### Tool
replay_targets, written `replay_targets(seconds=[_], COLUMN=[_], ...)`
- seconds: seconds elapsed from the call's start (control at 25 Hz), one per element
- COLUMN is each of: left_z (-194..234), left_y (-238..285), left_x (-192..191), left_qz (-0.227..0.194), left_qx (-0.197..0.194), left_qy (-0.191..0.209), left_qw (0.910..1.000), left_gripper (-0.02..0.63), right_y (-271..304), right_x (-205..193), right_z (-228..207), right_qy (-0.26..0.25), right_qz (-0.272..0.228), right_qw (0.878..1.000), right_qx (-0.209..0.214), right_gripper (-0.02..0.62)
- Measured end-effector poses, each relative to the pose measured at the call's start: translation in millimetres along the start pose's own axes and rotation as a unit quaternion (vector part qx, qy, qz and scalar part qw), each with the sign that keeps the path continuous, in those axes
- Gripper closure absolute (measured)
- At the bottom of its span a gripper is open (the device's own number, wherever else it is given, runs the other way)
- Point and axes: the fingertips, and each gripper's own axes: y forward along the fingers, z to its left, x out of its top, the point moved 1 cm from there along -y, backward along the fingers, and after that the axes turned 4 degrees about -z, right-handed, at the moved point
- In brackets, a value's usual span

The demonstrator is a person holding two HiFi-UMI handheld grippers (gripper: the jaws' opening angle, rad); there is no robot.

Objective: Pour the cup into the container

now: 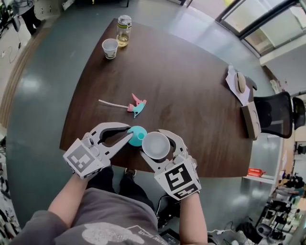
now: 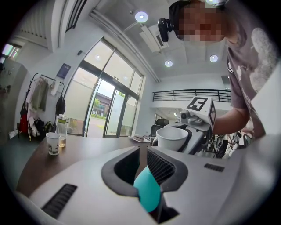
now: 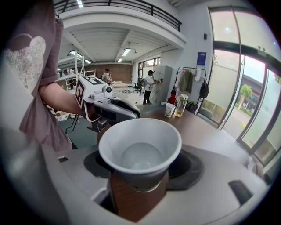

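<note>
Looking straight down at a dark wooden table (image 1: 191, 110) on a grey-green floor (image 1: 33, 95), so here's the rundown, all placed off that table:

- Room: only the left gripper view shows the tall glass doors (image 2: 109, 114) past the table's far end. The right gripper view has an upper railing (image 3: 145, 11) and two people standing way behind the table, which the head view misses.
- Black office chair (image 1: 273, 115) is parked just off the table's right edge, with some papers (image 1: 233, 79) on that edge.
- Left gripper (image 1: 129, 132) hangs over the table's near edge, jaws clamped on a small teal container (image 1: 138, 136). Its own view shows the teal thing wedged tight between the pads.
- Right gripper (image 1: 158, 149) is just beside it at the same near edge, jaws closed around the white cup (image 1: 156, 144). The cup sits mouth-up, almost touching the teal container.
- Right gripper view looks right into the cup. The bottom looks pale and maybe wet, but I honestly can't tell if there's liquid.
- Glass jar (image 1: 124, 31) with a bit of yellowish liquid stands at the table's far end.
- Printed paper cup (image 1: 110, 48) is right next to it; I can't tell what's inside.
- Little pink-and-teal toy (image 1: 137, 106) lies mid-table, seen only from the head view.
</note>
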Motion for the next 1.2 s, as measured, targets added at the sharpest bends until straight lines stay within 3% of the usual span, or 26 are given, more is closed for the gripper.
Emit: replay_targets(seconds=[0.36,0.64,1.2], left_z=[-8.3,-15.3,-55.9], left_y=[-7.3,-19.3,-8.8], left_x=[21.5,39.3,53.0], left_qz=[-0.036,-0.075,-0.088], left_qx=[0.007,0.024,0.015], left_qy=[-0.014,-0.026,-0.003], left_qw=[0.9993,0.9966,0.996], left_gripper=[0.549,0.549,0.549], right_y=[-20.8,-52.1,-87.9], right_x=[20.5,37.4,17.0], right_z=[7.5,9.6,3.3], right_qy=[-0.009,-0.003,0.017], right_qz=[-0.076,-0.177,-0.189], right_qw=[0.997,0.982,0.978], right_qx=[-0.03,-0.06,-0.092], right_gripper=[0.293,0.293,0.293])
